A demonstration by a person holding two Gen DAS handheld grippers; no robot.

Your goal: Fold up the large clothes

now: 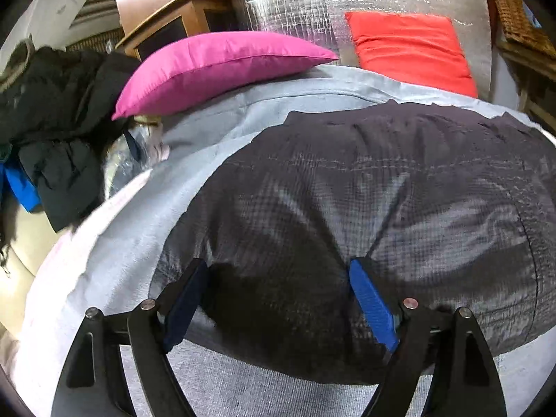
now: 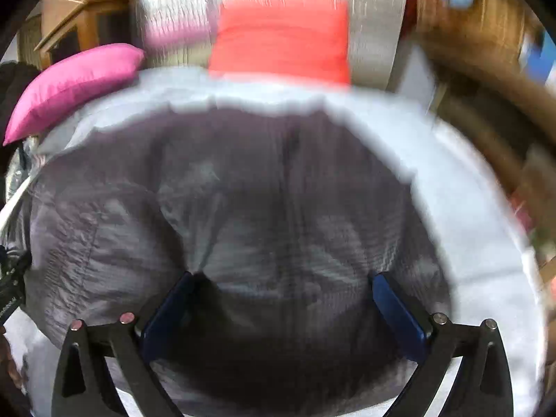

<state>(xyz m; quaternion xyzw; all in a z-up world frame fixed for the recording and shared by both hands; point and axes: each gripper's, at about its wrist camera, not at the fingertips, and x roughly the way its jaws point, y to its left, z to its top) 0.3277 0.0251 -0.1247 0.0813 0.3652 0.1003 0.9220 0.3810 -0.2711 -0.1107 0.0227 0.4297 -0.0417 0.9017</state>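
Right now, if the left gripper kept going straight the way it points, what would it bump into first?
Most likely the dark garment. The left gripper points down at it with jaws wide apart, and the cloth fills the gap between the fingers. Whether they already touch it is hard to tell.

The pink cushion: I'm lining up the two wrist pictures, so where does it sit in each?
Left wrist view: the pink cushion lies upper left of centre, on the far edge of the pale blue sheet, beyond the dark garment.
Right wrist view: it sits at the far left edge, upper half.
Shared landmark: the red cushion against the silver backing, to the pink one's right.
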